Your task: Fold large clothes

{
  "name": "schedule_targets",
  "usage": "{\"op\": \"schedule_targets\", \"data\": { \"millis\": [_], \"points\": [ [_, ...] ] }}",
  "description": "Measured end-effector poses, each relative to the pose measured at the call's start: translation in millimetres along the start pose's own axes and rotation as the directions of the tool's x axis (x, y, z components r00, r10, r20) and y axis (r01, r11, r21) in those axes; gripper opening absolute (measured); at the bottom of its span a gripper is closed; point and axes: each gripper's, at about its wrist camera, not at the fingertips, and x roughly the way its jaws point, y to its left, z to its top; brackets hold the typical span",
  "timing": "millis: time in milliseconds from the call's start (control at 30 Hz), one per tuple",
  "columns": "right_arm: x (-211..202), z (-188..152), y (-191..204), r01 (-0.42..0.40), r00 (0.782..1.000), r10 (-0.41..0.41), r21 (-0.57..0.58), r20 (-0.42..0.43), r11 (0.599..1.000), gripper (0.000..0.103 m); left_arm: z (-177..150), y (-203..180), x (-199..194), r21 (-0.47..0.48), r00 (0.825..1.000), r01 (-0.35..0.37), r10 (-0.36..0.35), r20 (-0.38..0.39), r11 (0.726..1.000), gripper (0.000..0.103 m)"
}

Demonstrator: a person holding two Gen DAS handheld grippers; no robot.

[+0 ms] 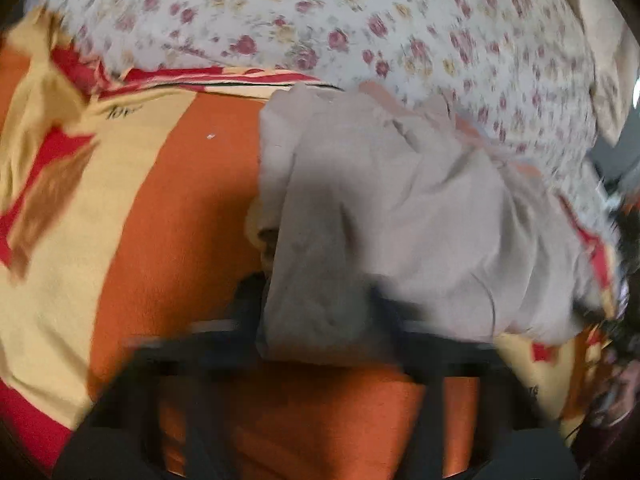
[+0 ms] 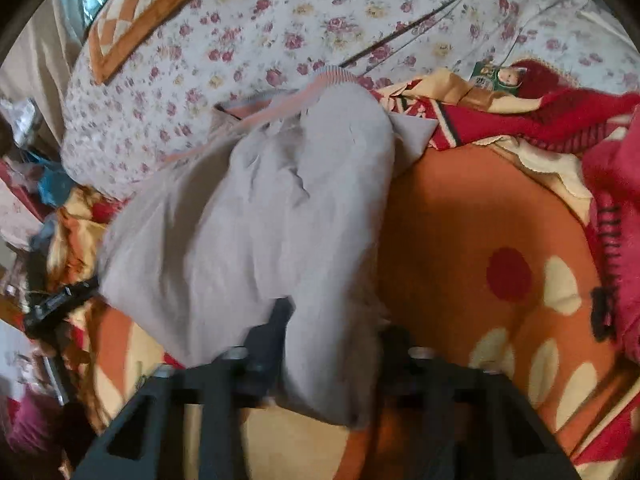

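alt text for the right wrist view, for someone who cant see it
The right gripper pinches a fold of a crumpled grey cloth garment with a pink ribbed trim, spread over an orange, cream and red patterned blanket. Behind lies a white floral quilt.

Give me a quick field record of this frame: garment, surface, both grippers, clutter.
garment: grey garment with pink ribbed trim, bunched, not flat
surface: orange, cream and red patterned blanket
behind: floral quilt
left gripper: shut on a grey fabric edge
right gripper: shut on a hanging fold of the same garment
clutter: red blanket, checked cushion
image quality: motion blur in both views
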Motion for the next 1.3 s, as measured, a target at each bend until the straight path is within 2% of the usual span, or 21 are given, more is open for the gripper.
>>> {"op": "schedule_targets", "data": {
  "millis": [33,67,233,300,367,433,500,533,567,633,667,733,767,800,867,967,1067,1200,1300],
  "points": [
    [-4,0,3,0.005,1.0,-0.005,-0.018,0.013,1.0,0.014,3,0,-2,-0.007,1.0,-0.004,0.004,-0.002,1.0,0.012],
    [-11,2,6,0.006,1.0,-0.005,-0.033,0.029,0.999,0.012,6,0,-8,-0.014,1.0,0.001,-0.001,0.008,1.0,0.007],
    [-52,12,12,0.054,0.994,-0.043,-0.1,0.102,0.994,0.008,6,15,-45,0.003,0.995,-0.037,0.036,0.09,0.999,0.004],
    [-48,11,10,0.095,0.992,-0.084,-0.118,0.092,0.988,0.008,-1,30,-34,-0.036,0.995,-0.076,0.078,0.059,0.996,0.0],
    [-26,7,4,0.145,0.989,-0.14,-0.123,0.046,0.982,0.007,-11,45,-16,-0.072,0.99,-0.137,0.138,0.0,0.988,0.0],
    [-10,2,-1,0.162,0.987,-0.163,-0.117,0.006,0.98,0.007,-14,55,-17,-0.115,0.995,-0.101,0.103,0.016,0.988,0.0],
    [-15,2,-5,0.143,0.99,-0.143,-0.082,0.009,0.986,0.008,-12,56,-29,-0.132,0.997,-0.06,0.066,0.041,0.989,0.0],
    [-23,4,-7,0.136,0.991,-0.135,-0.067,0.02,0.988,0.014,-9,54,-36,-0.127,0.996,-0.057,0.065,0.06,0.99,0.0],
    [-30,5,-7,0.139,0.99,-0.137,-0.055,0.027,0.989,0.028,-7,51,-44,-0.116,0.994,-0.062,0.072,0.078,0.991,0.0],
    [-50,9,-8,0.17,0.984,-0.168,-0.025,0.063,0.985,0.041,-4,40,-57,-0.086,0.992,-0.055,0.064,0.108,0.995,0.0],
    [-63,11,-6,0.178,0.98,-0.175,-0.019,0.097,0.984,0.042,-3,34,-63,-0.077,0.991,-0.049,0.058,0.117,0.996,0.001],
    [-80,16,3,0.174,0.975,-0.169,-0.025,0.146,0.984,0.043,0,20,-70,-0.061,0.989,-0.04,0.048,0.143,0.997,0.007],
    [-85,19,10,0.161,0.975,-0.153,-0.033,0.163,0.986,0.045,2,10,-71,-0.047,0.988,-0.031,0.037,0.148,0.998,0.019],
    [-86,23,20,0.14,0.977,-0.129,-0.052,0.172,0.989,0.045,6,1,-70,-0.035,0.989,-0.021,0.026,0.147,0.999,0.042],
    [-75,32,45,0.104,0.983,-0.085,-0.107,0.161,0.989,0.045,7,-18,-64,-0.024,0.989,0.006,-0.003,0.15,1.0,0.064],
    [-41,45,81,0.099,0.986,-0.07,-0.187,0.153,0.977,0.045,13,-42,-47,-0.001,0.989,-0.001,0.001,0.149,1.0,0.064],
    [3,60,105,0.093,0.989,-0.065,-0.213,0.131,0.973,0.045,20,-54,-22,-0.011,0.991,-0.015,0.016,0.132,1.0,0.064],
    [48,78,121,0.09,0.99,-0.064,-0.215,0.125,0.973,0.045,22,-53,11,-0.016,0.993,-0.086,0.087,0.083,0.996,0.064],
    [80,88,119,0.129,0.989,-0.11,-0.202,0.102,0.971,0.045,18,-52,22,0.018,0.989,-0.105,0.102,0.105,0.994,0.064]
  ]
}}
